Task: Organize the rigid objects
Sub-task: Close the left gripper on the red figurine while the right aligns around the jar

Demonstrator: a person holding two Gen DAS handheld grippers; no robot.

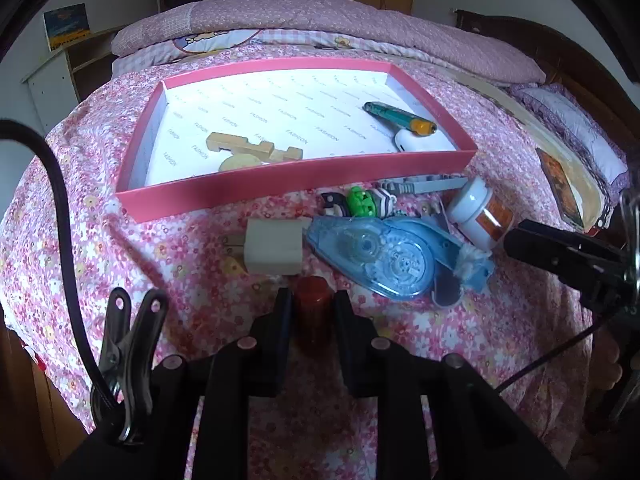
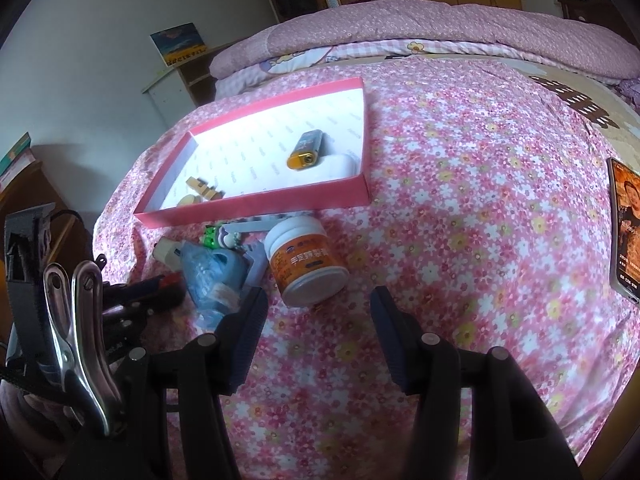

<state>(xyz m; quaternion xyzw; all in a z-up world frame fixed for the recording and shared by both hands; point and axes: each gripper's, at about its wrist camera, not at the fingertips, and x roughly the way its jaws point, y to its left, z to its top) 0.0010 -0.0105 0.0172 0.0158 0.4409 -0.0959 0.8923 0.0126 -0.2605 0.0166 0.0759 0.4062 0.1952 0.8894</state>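
Note:
My left gripper [image 1: 312,300] is shut on a small red-brown cylinder [image 1: 314,312], pads pressing its sides, low over the flowered bedspread. Just beyond it lie a white plug adapter [image 1: 274,246] and a blue tape dispenser [image 1: 384,256]. A white-and-orange jar [image 2: 306,264] lies on its side just ahead of my right gripper [image 2: 318,294], which is open with nothing gripped. The pink tray [image 1: 296,184] holds a wooden piece [image 1: 252,146], a green-and-orange lighter [image 1: 400,118] and a white object [image 1: 420,140].
A green toy [image 1: 362,202] and a grey connector [image 1: 424,184] lie by the tray's front wall. A picture-covered book [image 2: 624,236] rests at the bed's right. A folded quilt [image 1: 320,20] lies behind the tray. Bare bedspread [image 2: 480,200] spreads to the jar's right.

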